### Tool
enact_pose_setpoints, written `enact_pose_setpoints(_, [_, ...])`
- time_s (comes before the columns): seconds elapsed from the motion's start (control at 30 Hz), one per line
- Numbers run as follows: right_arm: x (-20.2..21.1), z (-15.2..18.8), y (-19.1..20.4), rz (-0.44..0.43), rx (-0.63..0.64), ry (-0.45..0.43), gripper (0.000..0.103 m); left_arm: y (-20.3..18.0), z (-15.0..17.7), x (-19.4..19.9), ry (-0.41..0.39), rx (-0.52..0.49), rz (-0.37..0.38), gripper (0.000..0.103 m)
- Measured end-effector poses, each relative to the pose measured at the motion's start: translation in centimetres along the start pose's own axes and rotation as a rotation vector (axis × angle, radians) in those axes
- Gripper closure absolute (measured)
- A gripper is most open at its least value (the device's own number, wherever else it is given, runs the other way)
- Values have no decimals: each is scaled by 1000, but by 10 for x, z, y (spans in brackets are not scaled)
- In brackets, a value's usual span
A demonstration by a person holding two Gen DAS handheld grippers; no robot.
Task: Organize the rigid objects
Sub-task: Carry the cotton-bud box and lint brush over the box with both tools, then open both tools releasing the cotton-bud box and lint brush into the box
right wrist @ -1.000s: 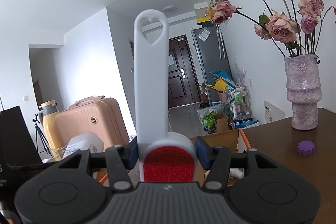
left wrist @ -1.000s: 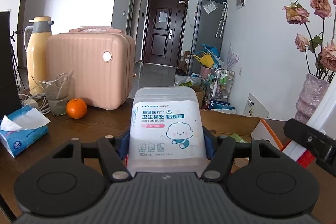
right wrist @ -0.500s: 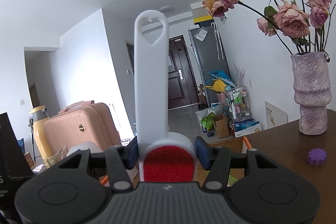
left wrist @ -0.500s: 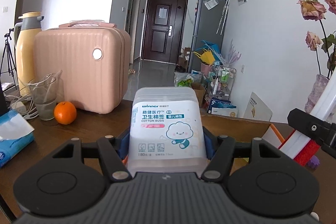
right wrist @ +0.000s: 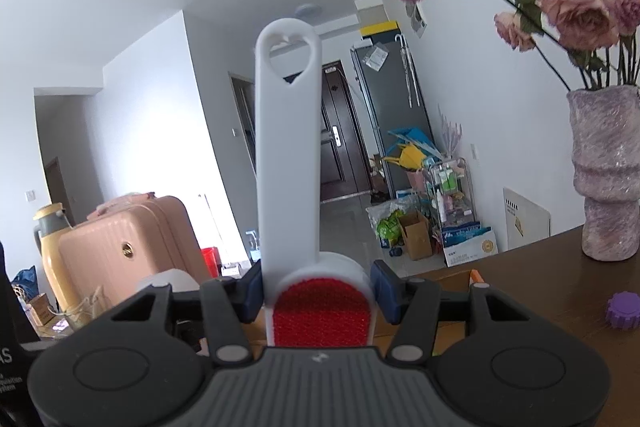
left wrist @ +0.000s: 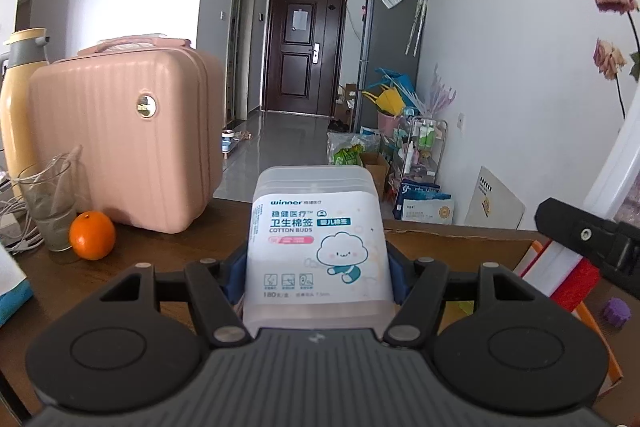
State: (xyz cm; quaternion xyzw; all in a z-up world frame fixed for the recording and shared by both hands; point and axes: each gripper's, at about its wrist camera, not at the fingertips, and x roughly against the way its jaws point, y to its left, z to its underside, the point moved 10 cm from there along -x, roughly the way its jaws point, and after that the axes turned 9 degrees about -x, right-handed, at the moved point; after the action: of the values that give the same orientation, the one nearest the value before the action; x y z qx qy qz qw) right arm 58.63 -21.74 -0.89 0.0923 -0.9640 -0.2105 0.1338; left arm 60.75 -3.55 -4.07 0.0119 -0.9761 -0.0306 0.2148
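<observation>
My left gripper (left wrist: 316, 275) is shut on a clear plastic box of cotton buds (left wrist: 316, 243) with a white label, held above the brown table. My right gripper (right wrist: 318, 291) is shut on a white lint brush (right wrist: 290, 163) with a red pad and a heart-shaped hole in its handle, which stands upright. In the left wrist view the right gripper (left wrist: 592, 247) and the lint brush (left wrist: 568, 275) show at the right edge, over an open cardboard box (left wrist: 460, 239). The cotton buds box (right wrist: 168, 279) peeks in at the lower left of the right wrist view.
A pink case (left wrist: 128, 143), a yellow flask (left wrist: 16, 99), a glass (left wrist: 50, 207) and an orange (left wrist: 92, 235) stand at the left. A purple cap (right wrist: 622, 309) lies on the table near a vase of roses (right wrist: 604, 179). A tissue pack (left wrist: 12, 283) sits at the left edge.
Both grippers have moved right across the table with their objects still held. The pink case, orange and tissue pack have slid left in the left view; the vase has slid right in the right view.
</observation>
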Motion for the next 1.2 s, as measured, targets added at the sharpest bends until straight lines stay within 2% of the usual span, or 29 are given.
enact_pose_setpoints(0.43, [-51, 30, -29, 119, -16, 173, 49, -15, 25, -44, 113, -86, 19, 36])
enact_pose_setpoints(0.53, [-49, 30, -30, 119, -23, 182, 48, -17, 29, -45, 117, -102, 18, 30])
enact_pose_setpoints(0.57, [-49, 30, -31, 126, -23, 177, 47, -18, 28, -44, 114, -103, 13, 24])
enact_pose_setpoints(0.6, [-49, 30, -31, 134, -22, 173, 41, -17, 28, -43, 108, -102, 10, 19])
enact_pose_setpoints(0.63, [-49, 29, -33, 143, -22, 168, 37, -16, 27, -42, 102, -102, 7, 18])
enact_pose_setpoints(0.7, [-48, 27, -36, 157, -28, 150, 21, -16, 26, -41, 97, -99, 4, 12])
enact_pose_setpoints(0.77, [-48, 23, -42, 181, -47, 138, 13, -15, 26, -41, 96, -94, 2, 6])
enact_pose_setpoints(0.9, [-50, 20, -57, 209, -120, 152, 11, -14, 24, -37, 88, -92, -4, 4])
enact_pose_setpoints(1.0, [-46, 14, -63, 246, -119, 151, 7, -14, 23, -33, 82, -92, -10, 3])
enact_pose_setpoints(1.2, [-32, 7, -66, 244, -125, 134, 7, -15, 22, -29, 76, -90, -11, 2])
